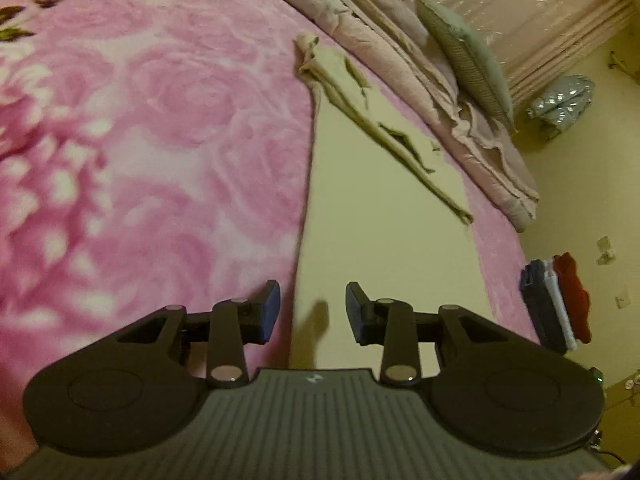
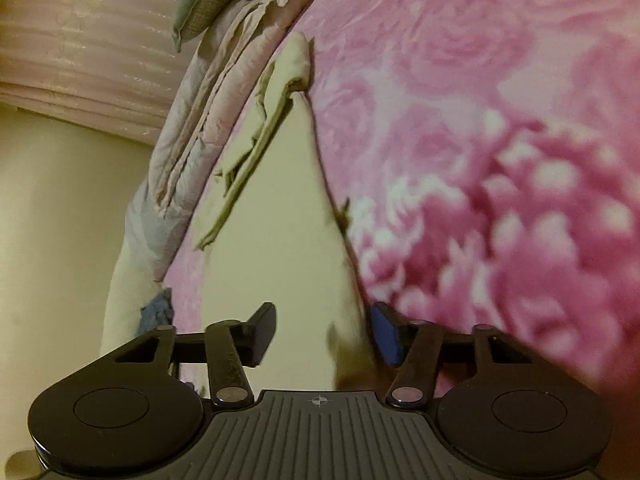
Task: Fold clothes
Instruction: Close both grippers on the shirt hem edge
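On pink rose-print plush blanket (image 1: 140,128): pale cream flat cotton garment (image 1: 380,208), far end rumpled. Left gripper (image 1: 313,309) and right gripper (image 2: 323,334) both parted, empty, straddling near edges. Best pinching both corners evenly, lifting together, folding toward rumpled end.

A bed under a pink rose-patterned plush blanket (image 1: 160,128) fills most of both views. Along its far edge lies a crumpled dusty-pink quilt (image 1: 404,64) with a grey-green ribbed cushion (image 1: 468,52) on it — behind, pleated pale pink curtains (image 1: 520,12). The floor (image 1: 568,184) looks yellowish, perhaps from warm light.
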The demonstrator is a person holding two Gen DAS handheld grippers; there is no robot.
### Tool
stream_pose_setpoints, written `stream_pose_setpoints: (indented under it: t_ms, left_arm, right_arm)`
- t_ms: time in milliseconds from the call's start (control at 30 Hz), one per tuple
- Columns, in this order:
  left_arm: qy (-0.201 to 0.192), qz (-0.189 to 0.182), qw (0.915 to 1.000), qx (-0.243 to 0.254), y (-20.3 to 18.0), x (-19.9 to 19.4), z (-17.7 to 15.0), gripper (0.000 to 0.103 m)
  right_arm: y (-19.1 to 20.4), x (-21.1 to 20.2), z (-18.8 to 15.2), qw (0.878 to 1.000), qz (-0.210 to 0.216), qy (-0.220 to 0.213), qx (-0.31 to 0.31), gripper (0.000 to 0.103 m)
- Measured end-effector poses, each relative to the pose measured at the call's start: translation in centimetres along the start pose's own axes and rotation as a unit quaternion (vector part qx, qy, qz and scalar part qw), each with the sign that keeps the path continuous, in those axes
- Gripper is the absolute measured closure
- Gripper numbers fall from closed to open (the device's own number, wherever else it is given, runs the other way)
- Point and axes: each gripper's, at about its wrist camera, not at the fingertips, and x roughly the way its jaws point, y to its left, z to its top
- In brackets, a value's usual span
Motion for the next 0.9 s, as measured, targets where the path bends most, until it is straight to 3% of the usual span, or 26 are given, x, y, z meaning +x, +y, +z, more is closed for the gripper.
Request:
stream_pose_setpoints:
  t_ms: [33,167,367,433,500,633,900]
  left_arm:
    - [0.005,-0.008,1.0,-0.001,0.1,0.5,0.5,0.072]
    - [0.036,-0.047,0.998,-0.023,0.9,1.9,1.4,0.071]
    - [0.078,-0.106,0.9903,-0.046,2.0,1.2,-0.8,0.071]
    - [0.086,-0.118,0.9879,-0.052,2.3,1.1,-1.2,0.071]
    - [0.093,-0.116,0.9869,-0.063,2.4,1.7,-0.8,0.076]
    - [0.107,-0.101,0.9866,-0.07,2.4,2.7,-0.3,0.099]
    - [0.08,-0.102,0.9901,-0.053,1.7,0.5,-1.0,0.102]
  right_arm:
    - [-0.1,0.6,0.5,1.0,0.003,0.004,0.001,0.057]
    - [-0.3,1.8,1.5,0.999,0.024,0.028,0.0,0.058]
    - [-1.1,0.6,0.6,0.995,0.052,0.082,-0.01,0.058]
    - [-1.6,0.7,0.9,0.995,0.057,0.077,0.009,0.061]
    - [-2.0,1.3,1.3,0.995,0.061,0.073,0.03,0.068]
    - [-2.1,2.9,2.3,0.995,0.036,0.083,0.036,0.098]
    - [-1.0,1.3,1.0,0.997,0.008,0.079,0.011,0.101]
